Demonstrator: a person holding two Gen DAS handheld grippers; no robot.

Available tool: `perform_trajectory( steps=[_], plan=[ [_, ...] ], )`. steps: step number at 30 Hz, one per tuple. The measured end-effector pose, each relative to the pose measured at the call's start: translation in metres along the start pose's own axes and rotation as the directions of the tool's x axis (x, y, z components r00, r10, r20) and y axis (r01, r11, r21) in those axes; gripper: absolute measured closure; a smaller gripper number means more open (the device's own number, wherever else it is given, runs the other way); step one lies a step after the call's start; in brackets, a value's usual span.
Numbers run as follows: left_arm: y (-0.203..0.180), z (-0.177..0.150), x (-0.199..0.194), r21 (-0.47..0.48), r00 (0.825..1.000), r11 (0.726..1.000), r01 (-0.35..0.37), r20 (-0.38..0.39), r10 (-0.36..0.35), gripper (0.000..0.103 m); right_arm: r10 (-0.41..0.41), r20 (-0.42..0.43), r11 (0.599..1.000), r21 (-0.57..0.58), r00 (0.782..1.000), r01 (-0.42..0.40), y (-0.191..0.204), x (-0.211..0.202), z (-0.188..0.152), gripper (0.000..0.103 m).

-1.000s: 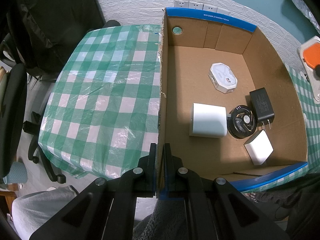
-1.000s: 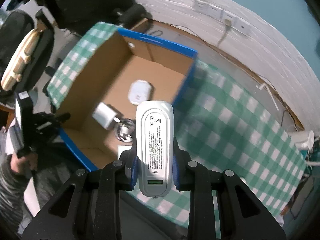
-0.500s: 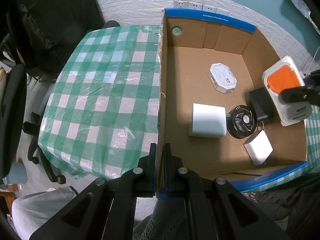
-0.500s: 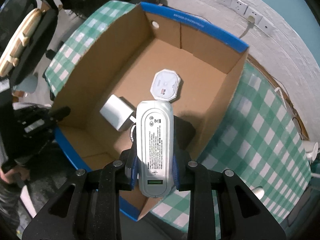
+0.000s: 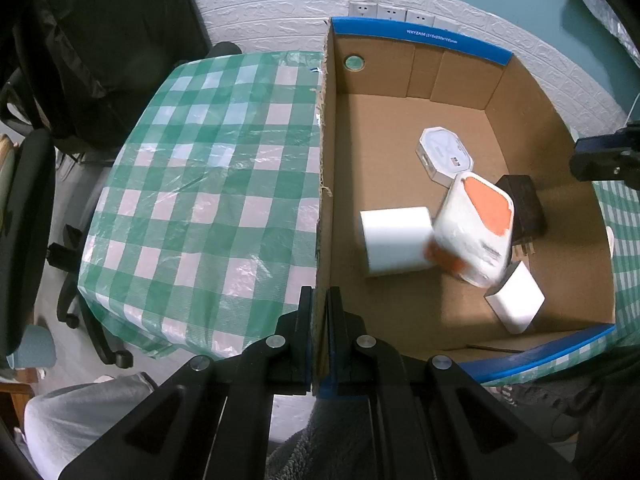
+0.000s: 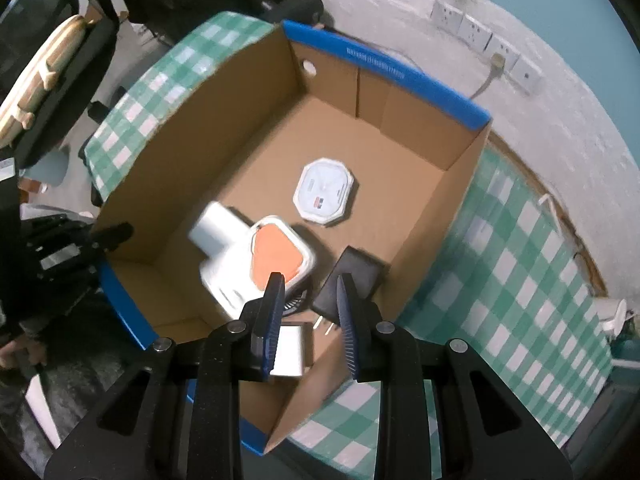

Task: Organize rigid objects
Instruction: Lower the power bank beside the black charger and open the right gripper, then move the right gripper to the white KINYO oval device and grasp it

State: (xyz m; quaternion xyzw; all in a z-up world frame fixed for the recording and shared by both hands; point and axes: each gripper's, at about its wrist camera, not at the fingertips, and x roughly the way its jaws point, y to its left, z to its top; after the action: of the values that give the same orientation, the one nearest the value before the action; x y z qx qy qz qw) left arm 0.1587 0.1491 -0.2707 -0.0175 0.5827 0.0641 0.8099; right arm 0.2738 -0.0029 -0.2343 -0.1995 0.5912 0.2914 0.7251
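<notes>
Jaws apart and empty on the right gripper [image 6: 310, 280], hanging above the near right part of the cardboard box [image 5: 326, 160]; jaws together on the left gripper [image 5: 320, 296], clamped across the box's left wall close to its near corner, steadying it. Power bank [image 5: 474, 228] already inside the box, out of any grip, blurred in both views, so probably not yet at rest. Judged to be the drop-off step of the sorting, all but done for this 1 item. Lying tilted rather than flat: orange broad face up and turned toward the far right, one end apparently propped against the white cube charger [image 5: 394, 240], the other down near the small white charger [image 5: 516, 304] and just beside the black adapter [image 5: 524, 204]. Long axis slanting across the floor of the box, roughly from its near left toward its far right in the right wrist view, though too smeared to fix exactly. Well clear of the octagonal white device [image 5: 446, 156] farther back. Next, in all likelihood: lift the right gripper straight up past the box wall without clipping it, keep the left clamp on, then go for another loose item on the checked tablecloth [image 5: 200, 200].
</notes>
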Motion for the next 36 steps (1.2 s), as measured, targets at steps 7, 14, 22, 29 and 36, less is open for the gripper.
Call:
perform_trajectory(
  steps=[7,14,22,29,36],
  plan=[
    [0.0,0.0,-0.001,0.001,1.0,1.0,-0.001,0.0,0.001,0.098,-0.033,0.025,0.999,-0.026,0.999,0.034,0.006,-0.013,-0.005,0.077],
    [0.0,0.0,-0.002,0.001,1.0,1.0,0.0,0.0,0.0,0.098,-0.062,0.034,0.998,0.002,0.998,0.062,-0.005,-0.026,-0.018,0.071],
    [-0.001,-0.001,-0.002,0.001,1.0,1.0,0.0,-0.001,0.0,0.098,-0.091,0.042,0.993,0.08,0.995,0.088,-0.041,-0.039,-0.043,0.063],
    [-0.001,-0.001,-0.002,0.0,1.0,1.0,0.002,0.0,-0.002,0.098,-0.096,0.006,0.962,0.257,0.995,0.091,-0.114,-0.036,-0.088,0.06],
    [0.0,-0.001,-0.003,0.0,1.0,1.0,0.001,-0.001,-0.001,0.098,-0.101,-0.065,0.874,0.471,0.993,0.12,-0.196,-0.021,-0.137,0.057]
  ],
)
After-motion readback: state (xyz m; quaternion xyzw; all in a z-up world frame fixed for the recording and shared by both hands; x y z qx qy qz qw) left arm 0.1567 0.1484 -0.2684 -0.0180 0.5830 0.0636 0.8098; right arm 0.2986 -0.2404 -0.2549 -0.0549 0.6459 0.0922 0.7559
